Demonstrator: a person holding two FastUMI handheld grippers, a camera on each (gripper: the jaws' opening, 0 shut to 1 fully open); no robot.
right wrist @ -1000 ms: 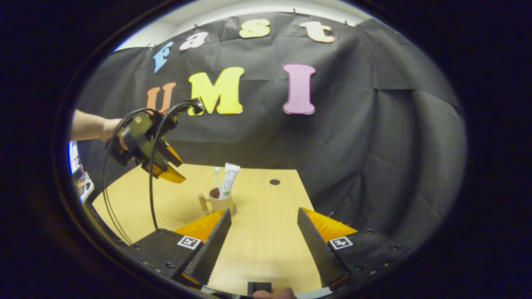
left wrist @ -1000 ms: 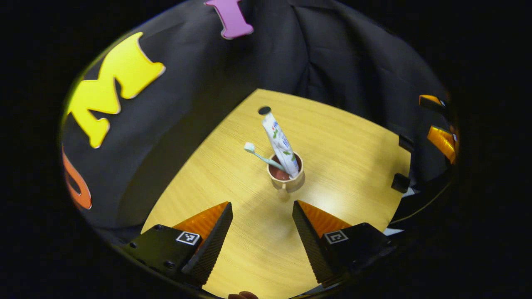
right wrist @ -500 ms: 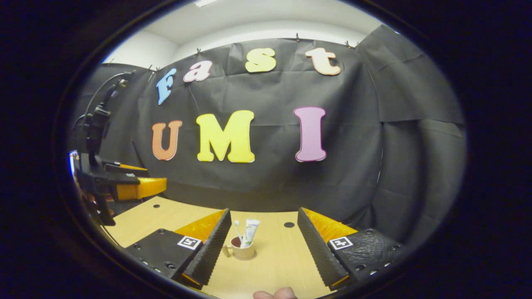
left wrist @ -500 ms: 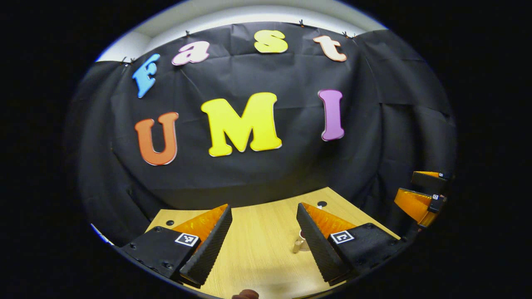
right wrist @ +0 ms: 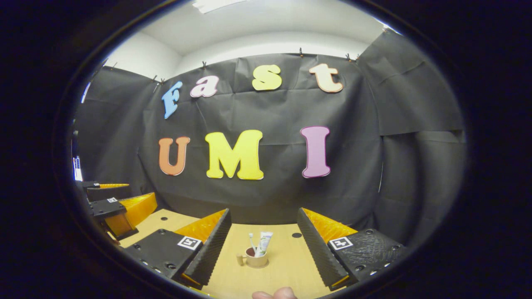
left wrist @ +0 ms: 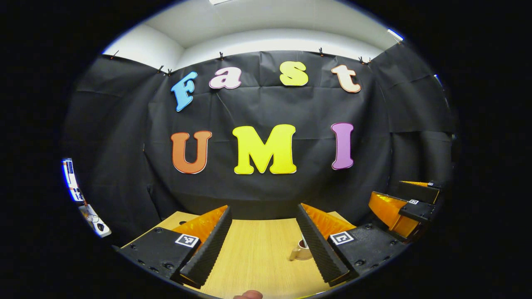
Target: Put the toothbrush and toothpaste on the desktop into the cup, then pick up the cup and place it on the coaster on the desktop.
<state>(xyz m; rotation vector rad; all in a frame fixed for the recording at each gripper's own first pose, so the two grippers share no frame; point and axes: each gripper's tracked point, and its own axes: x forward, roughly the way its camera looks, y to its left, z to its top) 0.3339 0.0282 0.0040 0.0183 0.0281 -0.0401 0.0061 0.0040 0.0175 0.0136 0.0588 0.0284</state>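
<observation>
In the left gripper view the cup (left wrist: 302,251) is half hidden behind that hand-held gripper's own finger (left wrist: 318,245); only its handle and near side show. The right gripper view shows the cup (right wrist: 256,260) whole on the wooden surface (right wrist: 291,265), handle to the left, with the toothbrush (right wrist: 252,242) and toothpaste (right wrist: 264,243) standing upright inside. The left hand-held gripper (left wrist: 262,245) and right hand-held gripper (right wrist: 262,245) both stand wide apart, holding nothing. I cannot make out a coaster.
</observation>
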